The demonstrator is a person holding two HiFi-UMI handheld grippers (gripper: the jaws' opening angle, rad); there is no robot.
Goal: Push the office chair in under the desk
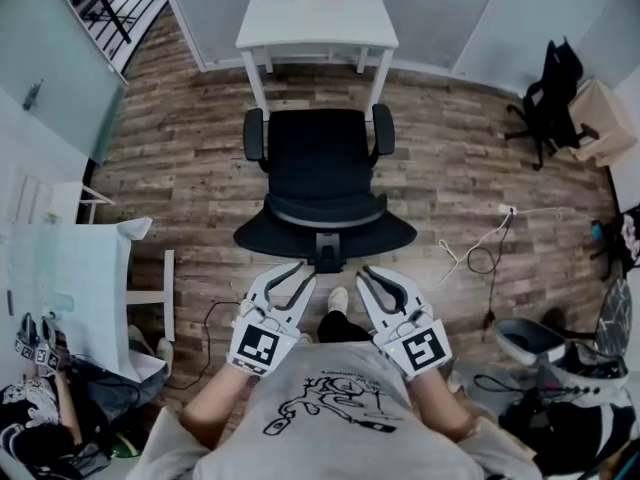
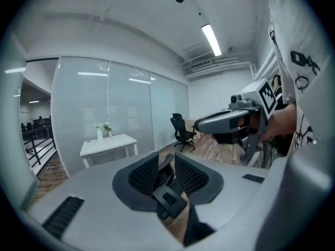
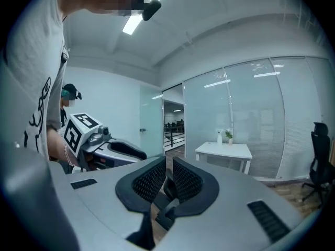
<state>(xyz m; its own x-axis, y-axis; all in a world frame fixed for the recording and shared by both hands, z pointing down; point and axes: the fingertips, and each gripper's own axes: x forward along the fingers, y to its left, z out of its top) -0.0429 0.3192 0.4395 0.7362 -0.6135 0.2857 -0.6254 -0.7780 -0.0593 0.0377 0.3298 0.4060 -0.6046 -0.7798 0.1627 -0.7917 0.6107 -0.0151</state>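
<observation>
Two tongs, two black chairs and one white surface show. The near chair [image 1: 318, 168] stands on the wood floor just before the surface [image 1: 315, 23], facing it and not yet under it. Its curved backrest is just ahead of both tongs' tips. It has a black mesh seat and two armrests. The left tongs [image 1: 303, 274] stand open and empty; the right tongs [image 1: 368, 273] are closed on nothing. The second chair [image 1: 548, 98] sits far right.

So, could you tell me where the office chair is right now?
In the head view the black office chair stands centre frame on the wooden floor, directly in front of the white desk.
</observation>
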